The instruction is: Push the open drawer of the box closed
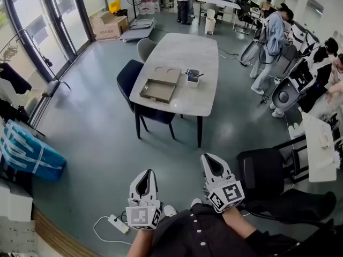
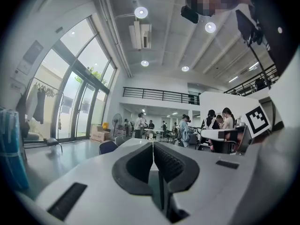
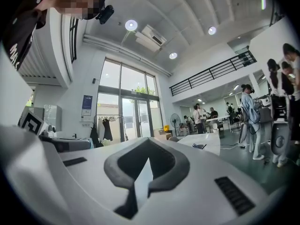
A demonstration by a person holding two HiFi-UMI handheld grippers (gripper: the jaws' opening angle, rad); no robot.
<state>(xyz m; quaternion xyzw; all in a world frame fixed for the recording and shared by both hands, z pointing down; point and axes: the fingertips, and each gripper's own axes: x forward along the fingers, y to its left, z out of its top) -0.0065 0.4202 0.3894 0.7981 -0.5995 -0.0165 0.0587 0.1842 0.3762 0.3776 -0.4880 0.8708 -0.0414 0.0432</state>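
Left gripper: the left gripper (image 1: 143, 183) (image 2: 153, 146) is held level close to the person's body, its dark pads (image 2: 171, 165) pressed together with nothing between them
Right gripper: the right gripper (image 1: 214, 166) (image 3: 148, 149) sits just beside it, a little farther forward, with its jaws closed tip to tip and empty
Contact: neither gripper touches anything, and both are well apart from the table (image 1: 206, 100)
Box: a flat tan box (image 1: 167, 73) lies on the near-left part of the tabletop, far ahead of the grippers
Drawer: the drawer (image 1: 158, 91) stands pulled out of the box's near end, stopping short of the table's near edge
Axis: box and drawer form one long shape running near to far, the near end canted slightly left, so the drawer's front faces the person
Beside it: a small white tub (image 1: 193, 79) of dark items stands just right of the box
Head view only: the tabletop from above with the box and drawer, a dark blue chair (image 1: 127, 79) at the table's left side, and a power strip (image 1: 117, 224) on the floor near the left gripper
Gripper views only: both look level across the hall, showing ceiling lights (image 2: 141, 12) and a balcony rail (image 2: 159, 95); the table appears edge-on and the box cannot be made out; the right gripper view adds a clothes rail (image 3: 107, 124) at the left and people (image 3: 248, 116) at the right
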